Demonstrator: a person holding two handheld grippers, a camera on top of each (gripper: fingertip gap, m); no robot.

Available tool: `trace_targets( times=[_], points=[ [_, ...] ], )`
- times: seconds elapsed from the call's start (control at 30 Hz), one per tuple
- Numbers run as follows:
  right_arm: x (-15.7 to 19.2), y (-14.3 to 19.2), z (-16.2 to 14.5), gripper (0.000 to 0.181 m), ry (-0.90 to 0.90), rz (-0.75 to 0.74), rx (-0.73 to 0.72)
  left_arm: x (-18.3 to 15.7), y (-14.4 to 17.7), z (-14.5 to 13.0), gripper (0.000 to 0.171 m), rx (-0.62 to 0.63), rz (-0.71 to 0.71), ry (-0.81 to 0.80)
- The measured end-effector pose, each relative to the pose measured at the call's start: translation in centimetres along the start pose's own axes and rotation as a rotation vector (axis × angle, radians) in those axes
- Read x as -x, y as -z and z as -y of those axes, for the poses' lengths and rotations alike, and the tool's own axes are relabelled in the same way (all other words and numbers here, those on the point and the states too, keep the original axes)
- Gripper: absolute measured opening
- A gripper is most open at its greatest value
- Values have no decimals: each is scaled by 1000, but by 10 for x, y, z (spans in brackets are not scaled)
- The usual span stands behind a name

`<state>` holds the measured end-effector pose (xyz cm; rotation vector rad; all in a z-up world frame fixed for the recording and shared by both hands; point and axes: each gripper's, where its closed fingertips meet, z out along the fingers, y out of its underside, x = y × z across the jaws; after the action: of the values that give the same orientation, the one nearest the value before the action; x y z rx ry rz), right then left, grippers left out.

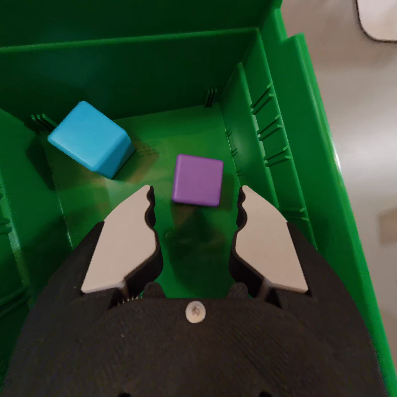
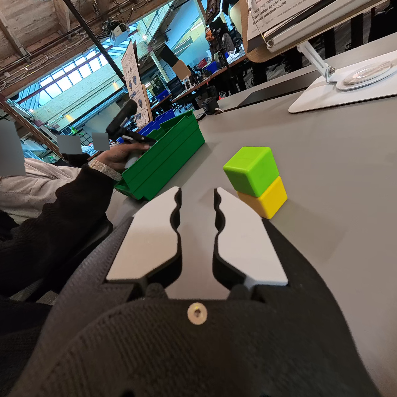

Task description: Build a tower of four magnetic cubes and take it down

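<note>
Hanging over the green bin, the left gripper has its jaws spread wide with nothing between them.
Left wrist view: purple cube on the bin floor, just beyond the fingertips and not touching them; blue cube also in the bin, tilted, toward its far left corner, apart from the purple one; pale table to the bin's right. Right wrist view: right gripper low over the grey table, jaws slightly apart and empty; to the bin's right, well clear of it, lime-green cube stacked on yellow cube, beside the right finger; a person's hand holds the other gripper at the bin's left end; white stand base beyond the bin.
</note>
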<state>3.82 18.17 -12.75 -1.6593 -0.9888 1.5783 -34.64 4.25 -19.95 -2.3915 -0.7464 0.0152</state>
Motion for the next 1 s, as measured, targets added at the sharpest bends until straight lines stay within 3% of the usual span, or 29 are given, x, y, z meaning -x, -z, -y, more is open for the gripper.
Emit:
trace_targets(
  times=[0.1, 0.17, 0.23, 0.3, 0.43, 0.57, 0.67, 0.77, 0.87, 1.0],
  points=[
    [0, 0, 1, 29, 0, -1, -3, 5, -9, -8, 72, 41, 54, -40],
    [0, 1, 1, 29, -2, -1, -4, 7, -14, -11, 61, 57, 72, -59],
    [0, 0, 1, 29, -3, 0, -4, 5, -16, -11, 50, 47, 43, -60],
    [0, 0, 1, 29, -2, 0, -4, 4, -12, -9, 50, 38, 24, -53],
    [-1, 0, 1, 29, -3, -1, -5, 0, 18, 12, 50, -55, -20, -47],
    [0, -1, 0, 29, -4, 0, -1, -19, 71, 49, 49, -224, -45, -93],
    [-1, -1, -1, 29, -2, -1, 2, -61, 116, 79, 49, -382, -128, -186],
    [-1, 0, -1, 29, -1, -5, 1, -122, 147, 95, 49, -501, -297, -285],
    [-2, 4, -1, 29, 3, -14, -3, -187, 150, 96, 49, -537, -499, -384],
    [-4, 13, 2, 29, 13, -40, -17, -267, 133, 86, 49, -534, -751, -489]
  ],
)
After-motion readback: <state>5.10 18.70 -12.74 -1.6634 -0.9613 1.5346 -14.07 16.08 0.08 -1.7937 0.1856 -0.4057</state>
